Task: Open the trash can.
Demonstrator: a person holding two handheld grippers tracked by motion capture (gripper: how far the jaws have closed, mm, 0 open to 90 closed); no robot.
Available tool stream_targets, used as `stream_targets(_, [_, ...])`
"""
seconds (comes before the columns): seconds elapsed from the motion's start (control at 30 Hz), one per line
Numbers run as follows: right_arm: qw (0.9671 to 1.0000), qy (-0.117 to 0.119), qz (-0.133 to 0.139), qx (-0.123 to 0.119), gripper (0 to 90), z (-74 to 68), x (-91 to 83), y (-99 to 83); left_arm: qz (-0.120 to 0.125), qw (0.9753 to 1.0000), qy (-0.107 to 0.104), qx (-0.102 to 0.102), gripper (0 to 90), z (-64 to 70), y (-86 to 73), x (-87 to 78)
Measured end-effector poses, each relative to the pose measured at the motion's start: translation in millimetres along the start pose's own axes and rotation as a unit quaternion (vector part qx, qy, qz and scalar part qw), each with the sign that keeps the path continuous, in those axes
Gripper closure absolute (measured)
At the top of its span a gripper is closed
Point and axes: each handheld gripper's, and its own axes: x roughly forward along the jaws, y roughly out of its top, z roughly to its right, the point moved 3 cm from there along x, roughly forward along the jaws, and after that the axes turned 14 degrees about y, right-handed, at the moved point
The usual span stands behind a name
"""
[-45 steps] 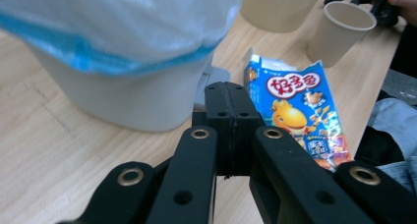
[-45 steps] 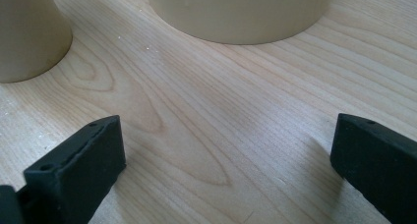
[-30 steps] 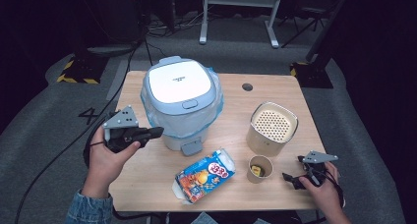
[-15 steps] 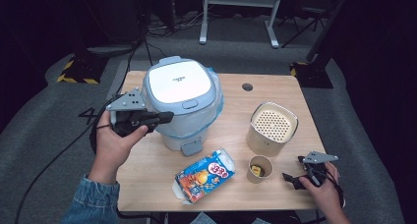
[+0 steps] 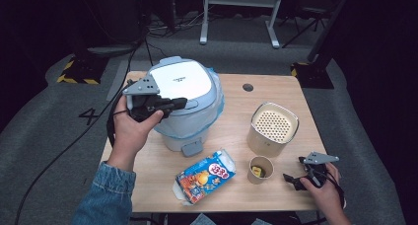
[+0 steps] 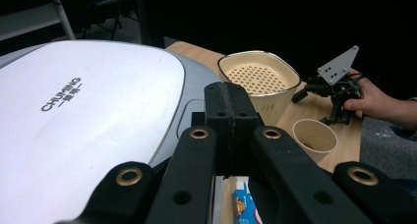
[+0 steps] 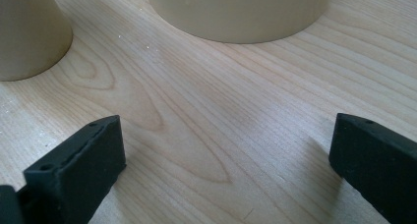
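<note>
Over lid: left gripper (image 5: 178, 103) hovering, jaws pressed together, above white-and-grey plastic rice cooker (image 5: 185, 87).
Table edge: right gripper (image 7: 226, 150) resting, jaws spread wide, near beige paper cup (image 5: 261, 169).

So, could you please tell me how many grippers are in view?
2: the left gripper over the rice cooker, the right gripper low beside the paper cup.

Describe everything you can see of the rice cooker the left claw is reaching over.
The rice cooker is a rounded, pale blue-grey appliance, plastic by its look, with a glossy white lid panel printed CHUMING. Its lid is shut. It stands upright at the back left of the wooden table, a small grey tab jutting from its base in front. The left claw, jaws shut, sits over the lid's front edge; contact cannot be told.
</note>
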Motion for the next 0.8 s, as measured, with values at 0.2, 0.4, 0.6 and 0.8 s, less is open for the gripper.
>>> stream_targets(0.2, [1.0000,0.000,0.000,0.000,0.7,0.0,0.0,0.0,-0.013,0.9999,0.006,0.001,90.0,0.9,-2.0,15.8])
stream_targets(0.4, [1.0000,0.000,0.000,0.000,0.7,0.0,0.0,0.0,-0.028,0.9995,0.017,-0.001,90.0,-0.2,-5.0,24.1])
stream_targets(0.6, [1.0000,0.000,0.000,0.000,0.7,0.0,0.0,0.0,-0.028,0.9995,0.011,-0.005,90.0,0.4,-4.8,26.0])
stream_targets(0.8, [1.0000,0.000,0.000,0.000,0.7,0.0,0.0,0.0,-0.031,0.9995,0.009,-0.002,90.0,0.4,-5.2,26.4])
